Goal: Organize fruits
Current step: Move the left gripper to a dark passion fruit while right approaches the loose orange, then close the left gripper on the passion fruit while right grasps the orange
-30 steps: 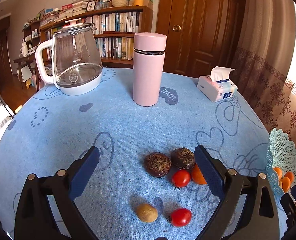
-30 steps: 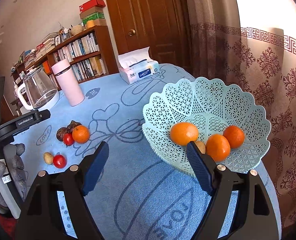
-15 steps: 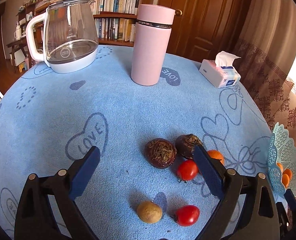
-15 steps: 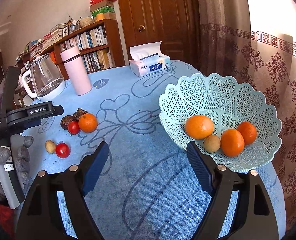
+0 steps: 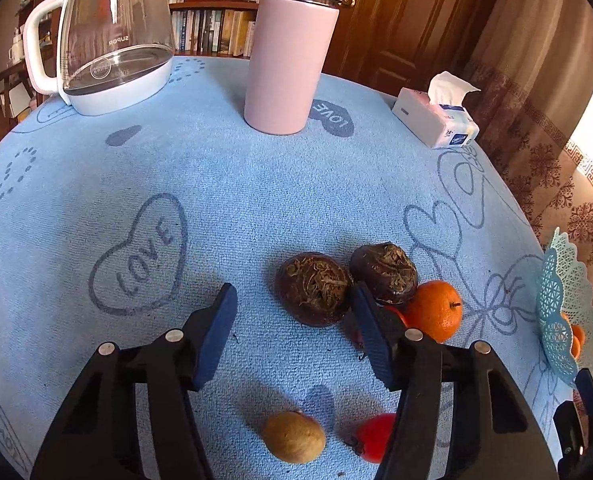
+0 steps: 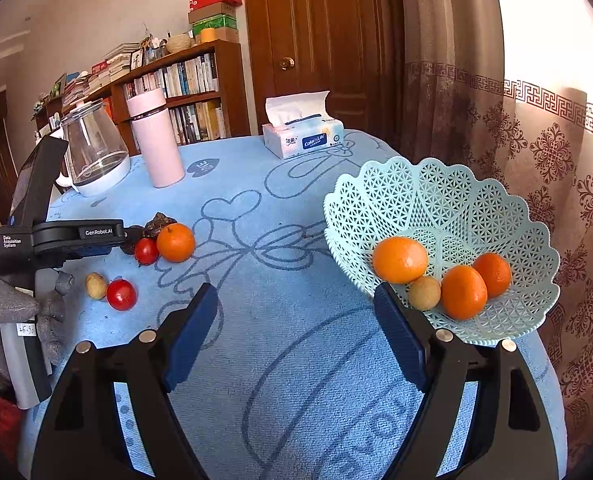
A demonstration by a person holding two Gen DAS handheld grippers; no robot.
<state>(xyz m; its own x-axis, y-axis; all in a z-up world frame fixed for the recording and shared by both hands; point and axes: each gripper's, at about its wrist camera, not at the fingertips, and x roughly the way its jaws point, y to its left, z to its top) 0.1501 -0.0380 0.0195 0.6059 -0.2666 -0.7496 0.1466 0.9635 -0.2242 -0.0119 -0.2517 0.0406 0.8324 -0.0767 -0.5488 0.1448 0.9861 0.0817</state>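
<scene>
While a blue cloth covers the round tabletop [image 5: 256, 184] before a bookshelf [image 6: 184, 80], loose fruits [image 5: 312, 288] lie near the left hand-held gripper [image 5: 296, 332], its empty jaws just narrowing; it half hides one tomato [image 5: 372, 436]. The right hand-held gripper [image 6: 296, 336] stands open, empty, beside the basket [image 6: 456, 208].

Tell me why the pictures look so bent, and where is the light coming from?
Both views are fisheye: the table edge bows and corners go black. In the right wrist view, the window behind the curtain blows out white. In the left wrist view, the small brown fruit casts a soft shadow.
</scene>
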